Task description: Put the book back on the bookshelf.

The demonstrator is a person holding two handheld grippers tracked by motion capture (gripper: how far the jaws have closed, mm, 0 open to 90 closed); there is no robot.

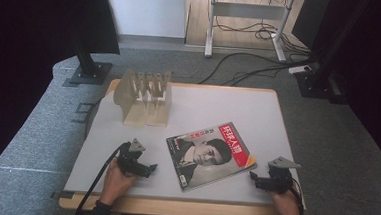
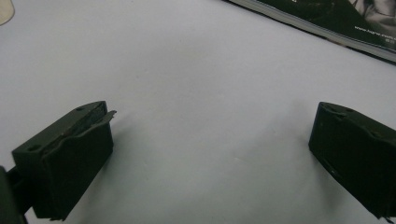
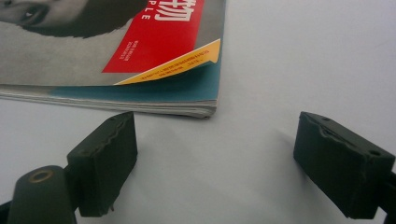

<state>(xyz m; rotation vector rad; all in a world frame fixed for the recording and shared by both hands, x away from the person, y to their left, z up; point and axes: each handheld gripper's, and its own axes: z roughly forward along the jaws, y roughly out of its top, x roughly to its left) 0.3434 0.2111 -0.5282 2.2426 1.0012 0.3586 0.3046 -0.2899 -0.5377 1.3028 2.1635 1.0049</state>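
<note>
black jaws of the right gripper (image 1: 252, 178) stand wide apart with nothing between them, low over the table (image 1: 278, 118) just off the magazine (image 1: 209, 155) at its near right corner, where the cover curls up a little; the left gripper (image 1: 153, 169) is likewise spread and empty, just beside the magazine's left edge and aimed at it; beyond the magazine's far left corner, well apart, stands a pale slotted rack (image 1: 144, 97) with nothing in it; judging from this, the work has barely begun: the magazine lies flat and untouched, and gripping, lifting and probably slotting it into the rack are all left to do
</note>
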